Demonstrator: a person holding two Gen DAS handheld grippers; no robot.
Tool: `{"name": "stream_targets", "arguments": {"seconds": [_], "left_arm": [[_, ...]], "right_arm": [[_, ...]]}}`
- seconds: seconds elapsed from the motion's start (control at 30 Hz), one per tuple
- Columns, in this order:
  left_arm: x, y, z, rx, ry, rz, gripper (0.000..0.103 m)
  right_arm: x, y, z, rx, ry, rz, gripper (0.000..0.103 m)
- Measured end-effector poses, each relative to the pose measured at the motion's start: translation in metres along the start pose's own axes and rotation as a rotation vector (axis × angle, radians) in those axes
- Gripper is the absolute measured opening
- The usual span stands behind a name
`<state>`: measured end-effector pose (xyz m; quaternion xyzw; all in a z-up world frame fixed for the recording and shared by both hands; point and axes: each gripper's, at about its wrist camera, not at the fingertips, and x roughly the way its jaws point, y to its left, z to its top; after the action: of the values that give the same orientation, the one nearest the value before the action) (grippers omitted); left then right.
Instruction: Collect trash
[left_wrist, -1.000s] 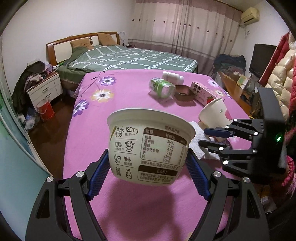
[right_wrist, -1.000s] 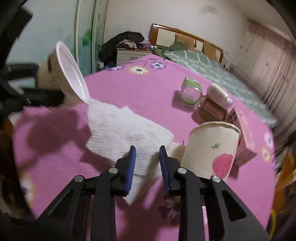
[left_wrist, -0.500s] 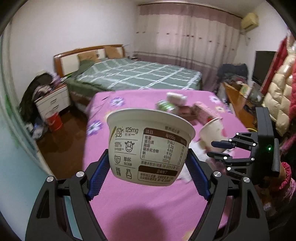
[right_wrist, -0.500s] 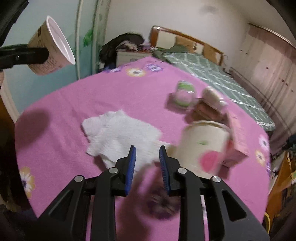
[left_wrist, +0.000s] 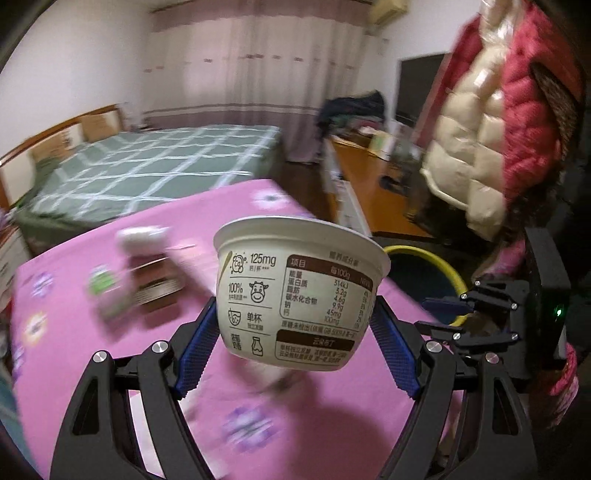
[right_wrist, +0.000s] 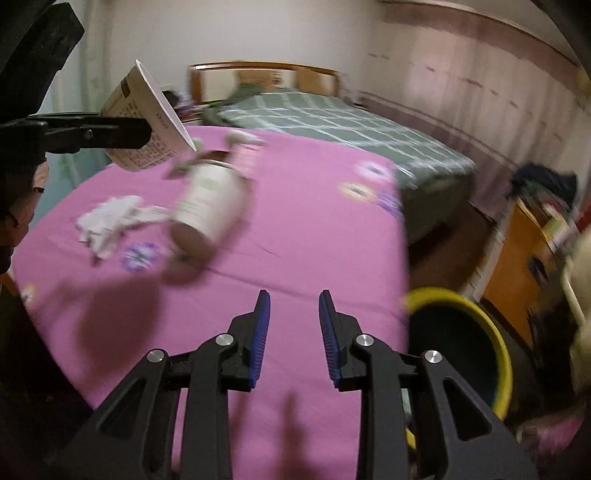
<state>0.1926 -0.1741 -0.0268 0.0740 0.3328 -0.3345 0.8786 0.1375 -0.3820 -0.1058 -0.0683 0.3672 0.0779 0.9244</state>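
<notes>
A: Plastic yogurt cup (left_wrist: 301, 291), centre of the left wrist view, pinched by the left gripper (left_wrist: 295, 347), blue pads on its two sides below the rim.

B: Handling?

A: Looks empty, so light. Thin wall, would likely dent if squeezed hard. Glossy label, may be slippery. The grip low on the tapered body looks right, and the rim above the pads should stop it sliding down.

B: Right gripper (right_wrist: 293, 336)?

A: Bottom centre of the right wrist view, jaws opening, narrow gap, nothing between them.

B: Drop target?

A: Probably the yellow-rimmed bin (right_wrist: 476, 328), lower right of the right view, just off the edge of the pink tablecloth (right_wrist: 295, 221). In the left view it sits right of the cup, partly behind the right gripper.

B: Anything blocking?

A: The right gripper itself lies between cup and bin in the left view. Paper cup (right_wrist: 208, 206) and white tissue (right_wrist: 107, 221) sit left of centre on the table, blurred, still to collect. More small containers behind them, too smeared to name. Padded jacket (left_wrist: 509, 122) hangs upper right.
</notes>
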Motion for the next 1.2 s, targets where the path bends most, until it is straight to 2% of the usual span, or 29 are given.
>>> {"name": "stream_targets", "arguments": {"seconds": [0.2,0.33,0.5,0.57,0.6,0.67,0.77,0.83,0.97,1.0,1.07,1.17,1.2], "left_arm": [[0.082,-0.08,0.03,0.079,0.086,-0.097,0.079],[0.142,-0.128,0.036,0.121,0.179,-0.133,0.079],[0.206,-0.172,0.036,0.141,0.283,-0.166,0.08],[0.222,-0.18,0.033,0.146,0.306,-0.157,0.085],[0.231,-0.184,0.032,0.145,0.315,-0.139,0.094],[0.235,-0.184,0.032,0.129,0.313,-0.124,0.095],[0.215,-0.171,0.037,0.062,0.28,-0.135,0.095],[0.188,-0.158,0.043,0.044,0.223,-0.134,0.095],[0.118,-0.115,0.053,0.005,0.074,-0.073,0.098],[0.095,-0.095,0.054,-0.025,0.024,-0.03,0.098],[0.069,-0.065,0.055,-0.067,-0.026,0.032,0.098],[0.024,-0.005,0.043,-0.153,-0.106,0.16,0.098],[0.007,0.022,0.035,-0.191,-0.134,0.224,0.098]], "right_arm": [[-0.016,-0.079,-0.046,0.178,0.037,-0.113,0.029],[-0.024,-0.114,-0.07,0.263,0.057,-0.169,0.032],[-0.028,-0.136,-0.088,0.325,0.078,-0.203,0.034],[-0.031,-0.143,-0.094,0.344,0.084,-0.211,0.035],[-0.031,-0.145,-0.095,0.352,0.085,-0.215,0.036],[-0.032,-0.15,-0.095,0.362,0.083,-0.219,0.038],[-0.031,-0.152,-0.091,0.374,0.081,-0.211,0.039],[-0.027,-0.145,-0.086,0.376,0.079,-0.197,0.04],[-0.019,-0.125,-0.069,0.379,0.062,-0.154,0.04],[-0.015,-0.118,-0.059,0.38,0.051,-0.132,0.04],[-0.008,-0.102,-0.043,0.37,0.033,-0.098,0.04],[0.002,-0.07,-0.017,0.344,0.003,-0.031,0.042],[0.007,-0.054,-0.005,0.329,-0.008,0.003,0.044]]}}
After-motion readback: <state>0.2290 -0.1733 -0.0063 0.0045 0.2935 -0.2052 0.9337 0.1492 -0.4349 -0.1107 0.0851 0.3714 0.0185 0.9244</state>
